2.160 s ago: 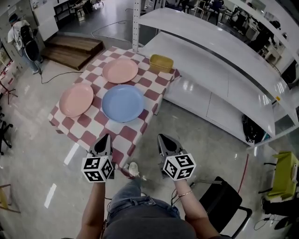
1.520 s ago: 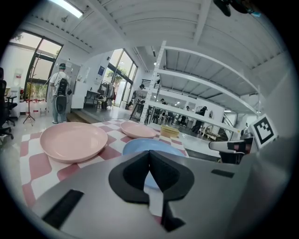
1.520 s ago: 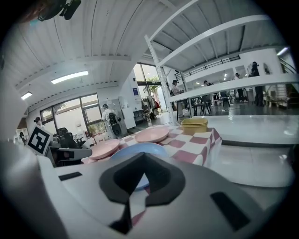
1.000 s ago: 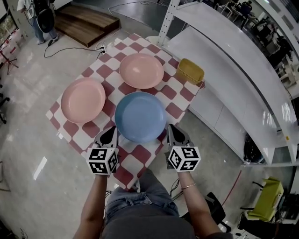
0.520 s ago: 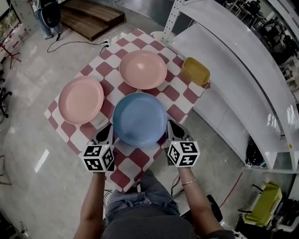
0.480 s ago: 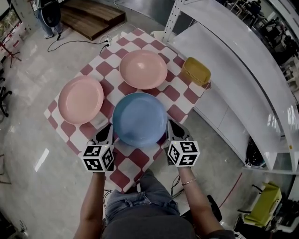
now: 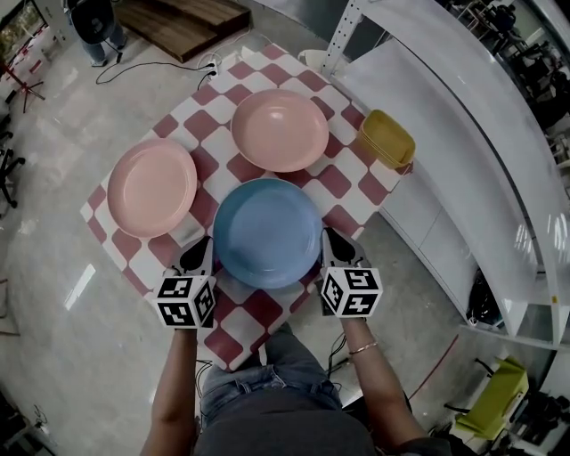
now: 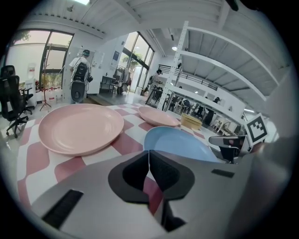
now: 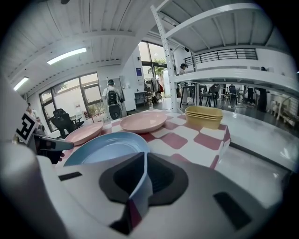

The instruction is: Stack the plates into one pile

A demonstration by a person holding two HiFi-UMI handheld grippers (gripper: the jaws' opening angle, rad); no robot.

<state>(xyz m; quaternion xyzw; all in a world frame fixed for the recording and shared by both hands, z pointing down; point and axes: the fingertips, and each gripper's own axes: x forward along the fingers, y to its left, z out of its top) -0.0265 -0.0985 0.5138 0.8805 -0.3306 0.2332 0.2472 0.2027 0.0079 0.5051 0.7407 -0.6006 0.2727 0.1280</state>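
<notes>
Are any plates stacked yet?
No, the blue plate, left pink plate and far pink plate lie apart on the checkered tablecloth.

In the left gripper view, the grey body of the left tongs (image 8: 149, 158) covers the near rim of the blue plate (image 8: 175, 142). The right tongs (image 9: 142, 164) hide that rim in the same way in the right gripper view. In the head view, the person's body (image 7: 267, 419) covers the near corner of the counter (image 7: 254, 307). The standing person (image 7: 93, 18) is cut off by the upper edge. The yellow bowls (image 7: 387, 138) look stacked, perhaps two or three, but they are too small to count.
</notes>
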